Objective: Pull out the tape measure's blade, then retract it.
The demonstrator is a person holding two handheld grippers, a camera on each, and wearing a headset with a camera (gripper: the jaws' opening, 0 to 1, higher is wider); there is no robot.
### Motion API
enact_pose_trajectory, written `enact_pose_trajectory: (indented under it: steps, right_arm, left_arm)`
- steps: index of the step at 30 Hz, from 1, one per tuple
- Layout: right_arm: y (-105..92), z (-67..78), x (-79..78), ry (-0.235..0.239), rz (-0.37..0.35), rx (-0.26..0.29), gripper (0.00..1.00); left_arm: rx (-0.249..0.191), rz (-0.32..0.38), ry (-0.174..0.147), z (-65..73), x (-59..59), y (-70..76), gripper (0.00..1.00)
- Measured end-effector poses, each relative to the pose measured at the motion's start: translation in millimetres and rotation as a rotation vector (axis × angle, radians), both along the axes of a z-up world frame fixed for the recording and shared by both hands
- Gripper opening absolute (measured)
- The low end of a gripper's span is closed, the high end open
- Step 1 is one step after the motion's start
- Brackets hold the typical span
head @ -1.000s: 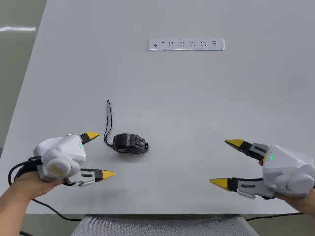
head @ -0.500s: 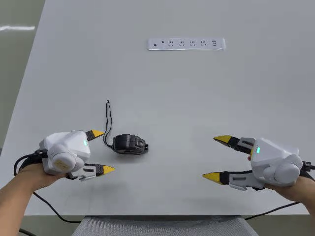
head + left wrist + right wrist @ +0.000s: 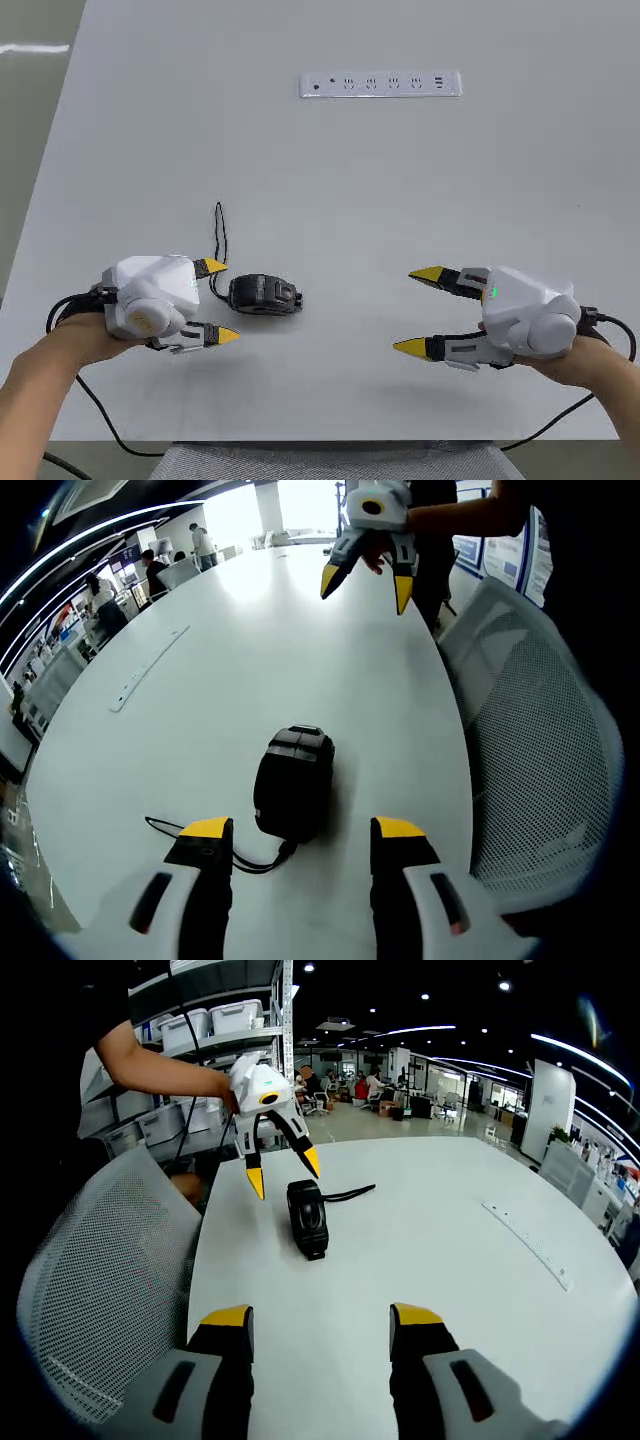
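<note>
Hovering lower left, fingers (image 3: pixel 213 266) released, the left gripper (image 3: pixel 226 300) is facing the untouched tape measure (image 3: pixel 264 293), likely needing to pin it down before the equally spread right gripper (image 3: pixel 412 310) starts pulling.

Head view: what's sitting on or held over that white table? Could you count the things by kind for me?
Tape measures: 1, the black tape measure
Power strips: 1, the white power strip
Hand-held tools: 2, the left tool and the right tool, both open
Total: 4
</note>
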State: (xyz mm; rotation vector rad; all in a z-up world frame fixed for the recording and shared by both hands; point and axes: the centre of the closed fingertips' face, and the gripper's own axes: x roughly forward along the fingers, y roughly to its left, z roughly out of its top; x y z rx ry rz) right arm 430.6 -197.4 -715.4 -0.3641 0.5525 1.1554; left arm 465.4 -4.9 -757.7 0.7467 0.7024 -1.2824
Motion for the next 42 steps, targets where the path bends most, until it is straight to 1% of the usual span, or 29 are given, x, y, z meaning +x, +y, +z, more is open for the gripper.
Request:
enact_pose_trajectory:
  steps: [5, 11, 20, 23, 27, 28, 30, 32, 33, 35, 37, 40, 42]
  right_arm:
    - [8.3, -4.6, 5.6, -0.002, 0.02, 0.008, 0.53]
    - [17.8, -11.0, 10.6, -0.003, 0.053, 0.004, 0.52]
    - [32.1, -20.8, 17.9, 0.007, 0.085, 0.003, 0.5]
    - [37.0, -23.3, 20.5, 0.006, 0.092, 0.005, 0.49]
    - [43.8, -28.1, 23.0, 0.004, 0.111, 0.004, 0.46]
    - [46.1, -29.6, 23.5, 0.006, 0.119, 0.004, 0.45]
    - [49.7, -31.6, 24.5, 0.008, 0.124, 0.003, 0.45]
    - [52.6, -33.7, 26.2, 0.006, 0.13, 0.003, 0.44]
    - [55.2, -34.9, 27.4, 0.005, 0.131, 0.005, 0.44]
    - [59.2, -37.2, 29.4, 0.004, 0.132, 0.005, 0.43]
    - [62.1, -40.2, 30.8, -0.001, 0.138, -0.001, 0.41]
    - [68.6, -46.0, 32.4, -0.002, 0.15, -0.009, 0.4]
    - [72.0, -48.3, 33.3, -0.006, 0.156, -0.012, 0.39]
  left_arm:
    - [0.015, -0.029, 0.003, -6.1, 0.2, -1.6, 0.49]
    - [0.024, -0.053, 0.007, -12.1, 2.6, -4.5, 0.48]
    - [0.041, -0.093, 0.023, -22.0, 4.3, -11.4, 0.44]
    - [0.046, -0.1, 0.024, -24.6, 5.8, -13.8, 0.44]
    - [0.052, -0.118, 0.029, -24.8, 6.6, -17.3, 0.43]
    - [0.059, -0.124, 0.024, -25.9, 8.5, -17.3, 0.42]
    - [0.06, -0.127, 0.023, -26.4, 10.6, -18.4, 0.41]
    - [0.057, -0.13, 0.028, -26.5, 11.0, -19.9, 0.38]
    - [0.059, -0.138, 0.021, -27.0, 11.9, -20.6, 0.37]
    - [0.063, -0.14, 0.022, -28.7, 12.6, -21.0, 0.36]
    - [0.063, -0.147, 0.023, -30.6, 12.0, -22.1, 0.36]
    - [0.068, -0.158, 0.022, -32.1, 10.2, -23.9, 0.32]
    - [0.073, -0.161, 0.021, -33.3, 9.7, -24.2, 0.31]
